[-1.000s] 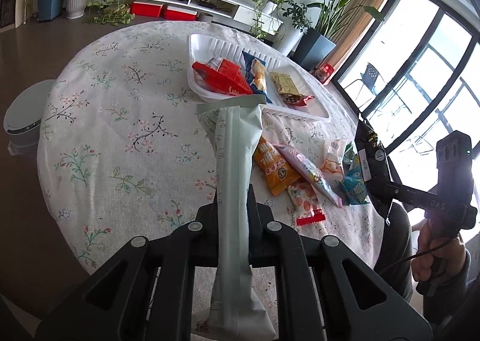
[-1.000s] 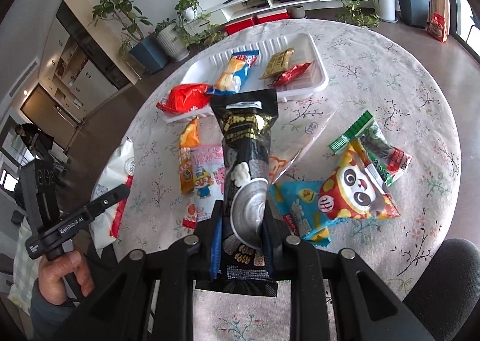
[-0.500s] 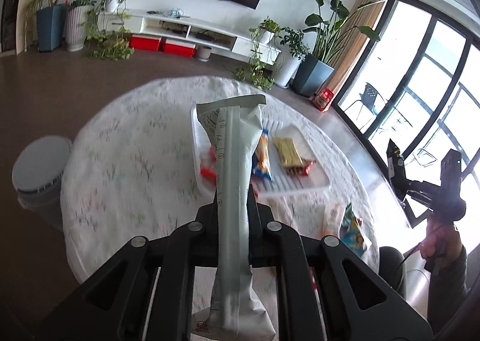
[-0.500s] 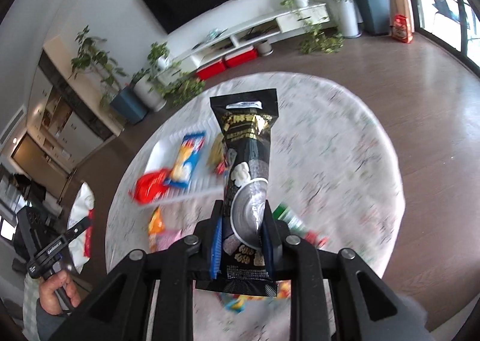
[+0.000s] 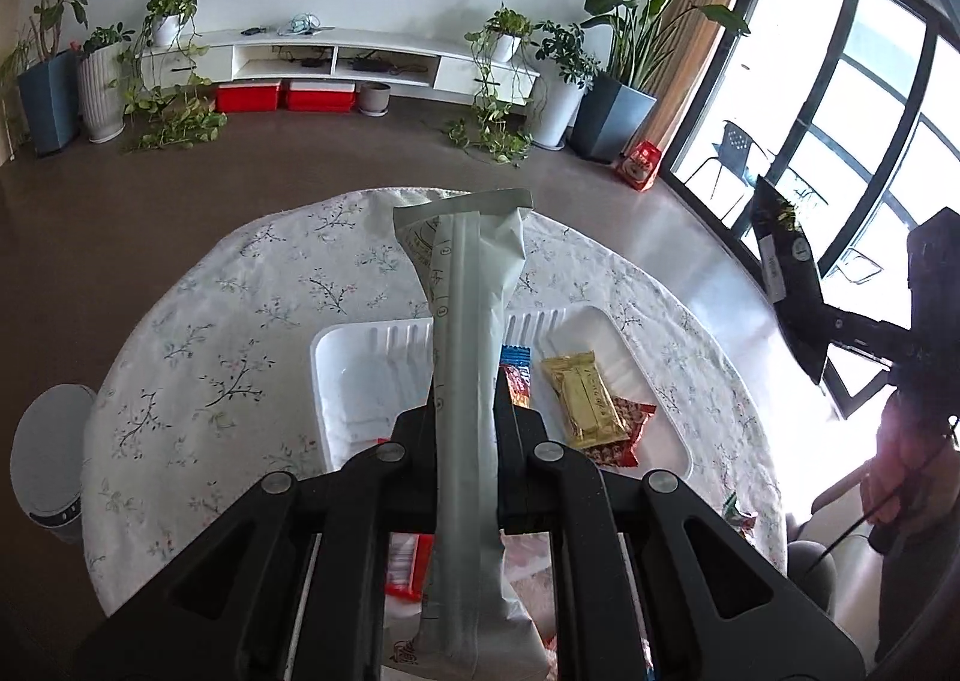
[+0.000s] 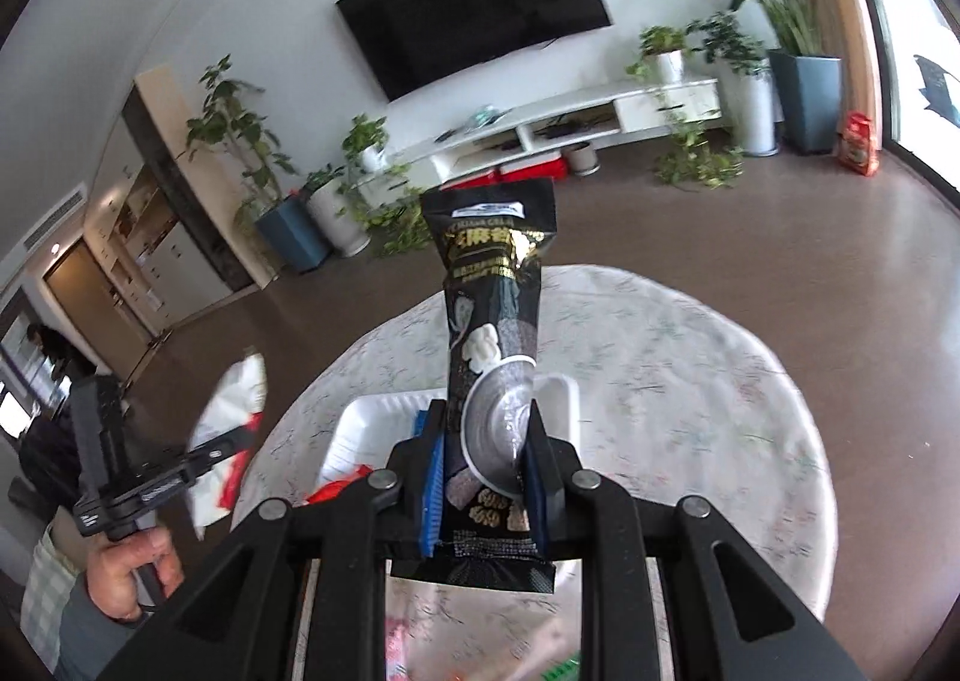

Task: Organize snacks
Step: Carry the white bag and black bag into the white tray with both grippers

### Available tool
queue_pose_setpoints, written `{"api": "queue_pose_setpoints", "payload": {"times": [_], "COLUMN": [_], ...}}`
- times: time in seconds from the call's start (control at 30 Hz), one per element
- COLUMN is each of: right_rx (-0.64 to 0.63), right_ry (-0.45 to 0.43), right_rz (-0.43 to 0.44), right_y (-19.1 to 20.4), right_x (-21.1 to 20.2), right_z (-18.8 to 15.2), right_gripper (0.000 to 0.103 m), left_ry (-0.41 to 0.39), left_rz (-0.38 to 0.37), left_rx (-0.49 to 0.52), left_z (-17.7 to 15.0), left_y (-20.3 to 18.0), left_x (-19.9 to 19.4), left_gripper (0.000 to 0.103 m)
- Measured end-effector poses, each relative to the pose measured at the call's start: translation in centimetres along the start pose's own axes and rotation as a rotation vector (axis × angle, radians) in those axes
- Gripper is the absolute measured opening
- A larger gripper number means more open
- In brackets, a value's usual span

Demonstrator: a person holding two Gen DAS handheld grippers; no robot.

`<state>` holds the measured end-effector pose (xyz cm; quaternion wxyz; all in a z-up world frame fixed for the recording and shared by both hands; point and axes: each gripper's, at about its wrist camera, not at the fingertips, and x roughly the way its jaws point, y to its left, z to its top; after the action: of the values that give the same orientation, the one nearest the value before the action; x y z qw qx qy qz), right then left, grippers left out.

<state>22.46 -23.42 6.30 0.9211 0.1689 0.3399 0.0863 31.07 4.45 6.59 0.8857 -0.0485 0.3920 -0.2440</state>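
Note:
My left gripper [image 5: 465,411] is shut on a long white snack packet [image 5: 471,297] that stands up between its fingers, above a white tray [image 5: 360,375]. In the tray lie a gold packet [image 5: 585,396], a red packet [image 5: 627,429] and a blue-orange packet [image 5: 516,375]. My right gripper [image 6: 489,441] is shut on a black snack packet [image 6: 495,285], held over the tray [image 6: 360,429] beside a red packet [image 6: 336,492]. Each wrist view shows the other gripper off the table's edge: the right gripper [image 5: 828,327] with the black packet [image 5: 786,285], and the left gripper [image 6: 237,441] with the white packet [image 6: 231,399].
The round table [image 5: 240,321] wears a floral cloth. Loose snacks [image 5: 735,519] lie at its near edge, mostly hidden under the fingers. A white bin [image 5: 48,453] stands on the floor left of the table. Plants, a low TV shelf and big windows ring the room.
Both grippers have risen and drawn back from the table with their packets still held. The table now looks smaller and lower, and the loose snacks have slipped under the fingers.

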Motion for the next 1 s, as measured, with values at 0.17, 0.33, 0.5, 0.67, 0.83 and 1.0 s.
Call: {"api": "queue_pose_setpoints", "payload": {"times": [0.17, 0.33, 0.5, 0.67, 0.83, 1.0], "right_rx": [0.006, 0.029, 0.063, 0.072, 0.065, 0.053], "right_ry": [0.142, 0.254, 0.311, 0.341, 0.348, 0.367], "right_rz": [0.023, 0.005, -0.014, -0.034, -0.036, -0.045], "right_y": [1.3, 0.9, -0.3, -1.1, -0.9, -0.4], "right_x": [7.4, 12.5, 15.0, 16.5, 17.1, 17.7], "right_z": [-0.1, -1.7, -3.6, -4.2, -4.8, -5.2], "right_gripper": [0.024, 0.024, 0.024, 0.024, 0.024, 0.024], "left_ry": [0.071, 0.132, 0.163, 0.193, 0.224, 0.241], "left_rz": [0.014, 0.024, 0.034, 0.039, 0.058, 0.063], "left_rx": [-0.002, -0.017, -0.010, -0.006, 0.010, 0.011], "left_z": [0.1, -1.3, -1.8, -1.9, -2.4, -2.6], "left_y": [0.1, 1.0, 1.2, 1.1, 1.1, 1.3], "left_x": [5.8, 9.9, 12.0, 13.8, 15.5, 16.6], "left_gripper": [0.009, 0.009, 0.009, 0.009, 0.009, 0.010]}}
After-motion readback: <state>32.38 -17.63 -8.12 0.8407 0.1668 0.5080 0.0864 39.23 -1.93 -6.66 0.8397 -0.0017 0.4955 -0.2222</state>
